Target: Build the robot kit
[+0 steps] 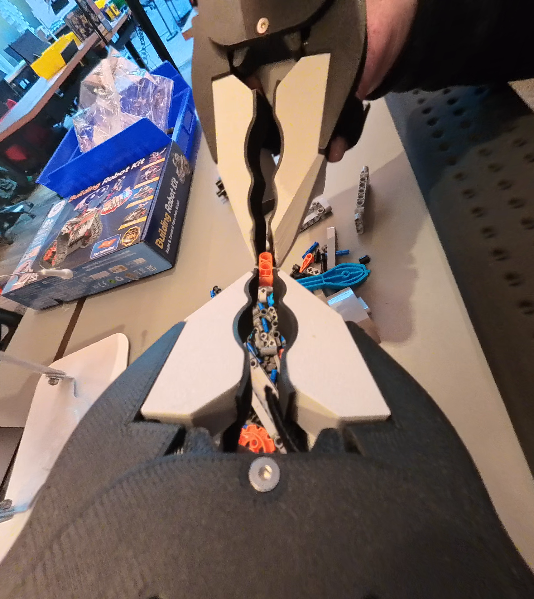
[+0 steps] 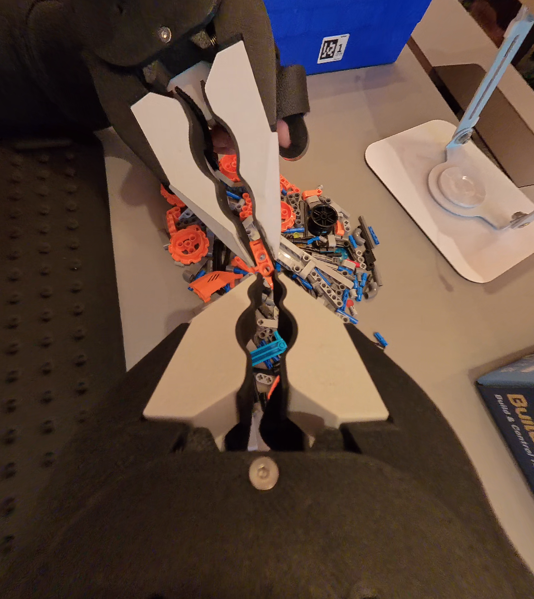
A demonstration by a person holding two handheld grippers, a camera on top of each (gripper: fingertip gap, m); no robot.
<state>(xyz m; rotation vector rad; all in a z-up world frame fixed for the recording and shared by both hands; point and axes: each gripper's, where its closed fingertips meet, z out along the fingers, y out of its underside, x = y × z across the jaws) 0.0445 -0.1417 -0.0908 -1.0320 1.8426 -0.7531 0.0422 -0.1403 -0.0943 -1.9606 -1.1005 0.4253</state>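
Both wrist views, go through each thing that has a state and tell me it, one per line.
Left tongs: shut on the orange piece.
Right tongs: shut on the same orange piece.
Orange piece: held at both ends, above the pile.
Parts pile: loose on the table.
Kit box: closed, lying flat.
Blue bin: open, holding a clear bag.

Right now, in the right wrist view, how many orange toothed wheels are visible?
4. One whole wheel lies left in the pile; a second peeks out above it; a third shows inside the left gripper, a fourth right of it. Others may be hidden.
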